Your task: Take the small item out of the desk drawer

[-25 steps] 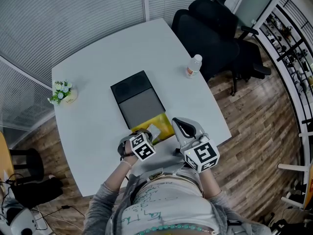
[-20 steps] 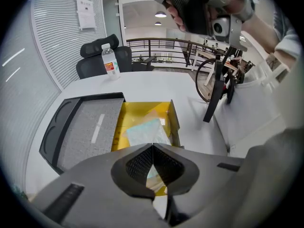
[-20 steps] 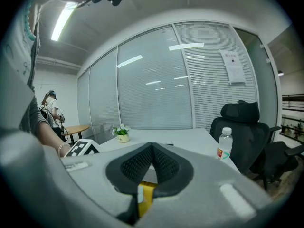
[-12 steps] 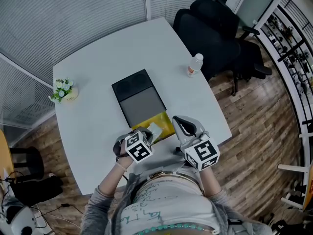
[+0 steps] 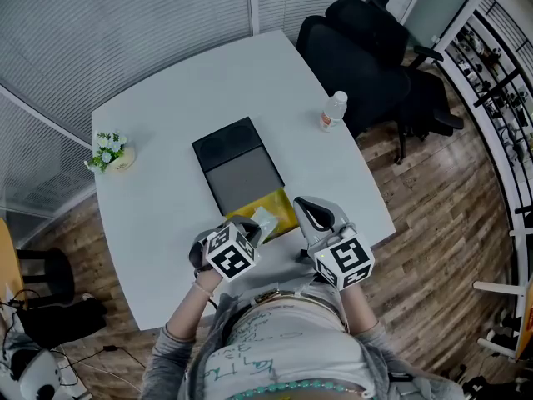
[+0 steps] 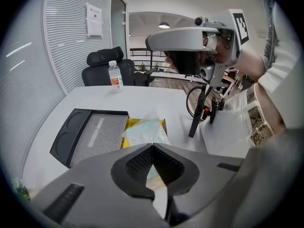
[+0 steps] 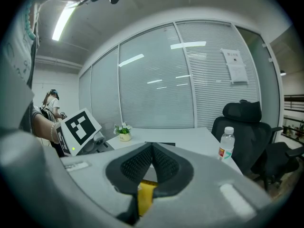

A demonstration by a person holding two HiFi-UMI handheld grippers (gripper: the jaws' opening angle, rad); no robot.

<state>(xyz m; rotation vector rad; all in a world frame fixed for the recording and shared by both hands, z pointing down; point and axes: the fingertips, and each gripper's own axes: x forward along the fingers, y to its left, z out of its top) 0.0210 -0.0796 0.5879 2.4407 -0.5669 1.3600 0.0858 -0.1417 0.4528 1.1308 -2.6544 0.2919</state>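
A small clear plastic packet [image 6: 144, 130] lies over a yellow sheet [image 5: 275, 209] near the desk's front edge. My left gripper [image 6: 152, 147] is shut on the packet's near corner, and the film shows through the gap behind the tips. In the head view the left gripper [image 5: 250, 228] sits just left of the packet [image 5: 265, 217]. My right gripper [image 5: 301, 210] hovers at the yellow sheet's right edge with its jaws shut. Yellow shows below the tips of the right gripper [image 7: 152, 147]; I cannot tell whether they touch it.
A black tray with a grey pad [image 5: 237, 169] lies mid-desk beyond the yellow sheet. A water bottle [image 5: 331, 111] stands at the right edge, a small flower pot [image 5: 108, 153] at the left. A black office chair [image 5: 366, 48] stands behind the white desk [image 5: 158, 115].
My left gripper has shifted a little to the left and turned its marker cube, with the packet still in its jaws. The right gripper has stayed in place.
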